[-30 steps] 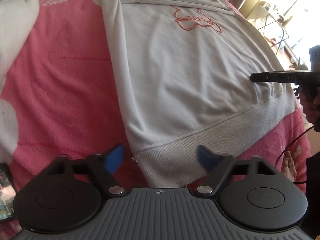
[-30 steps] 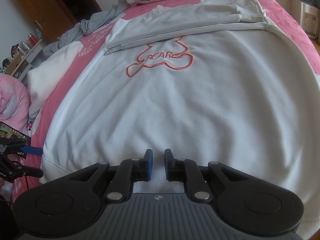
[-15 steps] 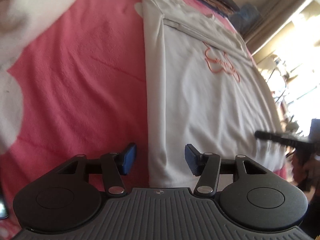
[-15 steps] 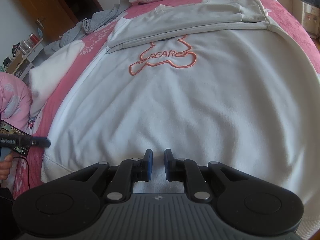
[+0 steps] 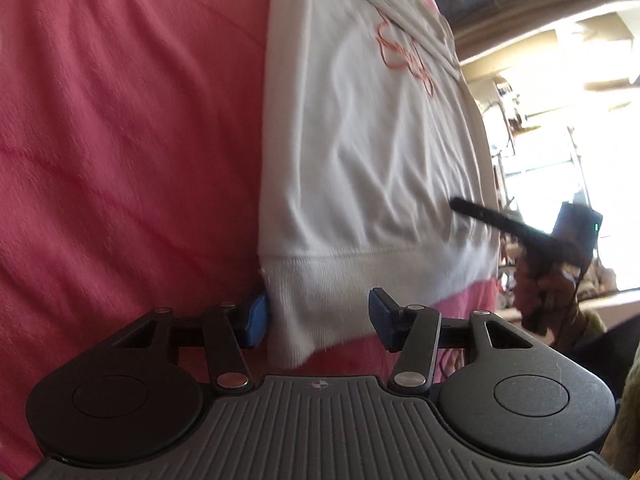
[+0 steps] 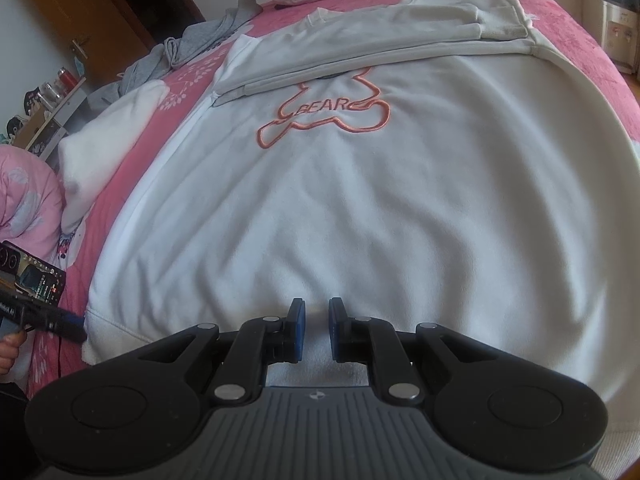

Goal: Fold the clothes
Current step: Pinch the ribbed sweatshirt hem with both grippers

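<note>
Pink bedcover (image 5: 120,140) lay to the left of the white sweatshirt (image 6: 360,208), which was spread flat with its sleeves folded across the chest above the orange bear outline (image 6: 324,116). Left gripper (image 5: 316,316) sat at the sweatshirt's lower left hem corner (image 5: 300,320), about half open, the ribbed corner between the blue pads but not visibly pinched; its jaws had just been closing. Further right along the hem, the right gripper (image 6: 316,330) was narrowed almost shut on a pinch of the hem, though the cloth between the pads was partly hidden by the fingers. Step in hand looked like securing both hem points before lifting the bottom up toward the chest. Next move likely called for the left pads to finish closing on the corner, then both hands rising together so the cloth does not skew. Against a second before: the left view had rolled and dropped closer to the corner, the hem corner now squarely between the pads instead of just ahead of them; the right view matched, nothing shifted.
</note>
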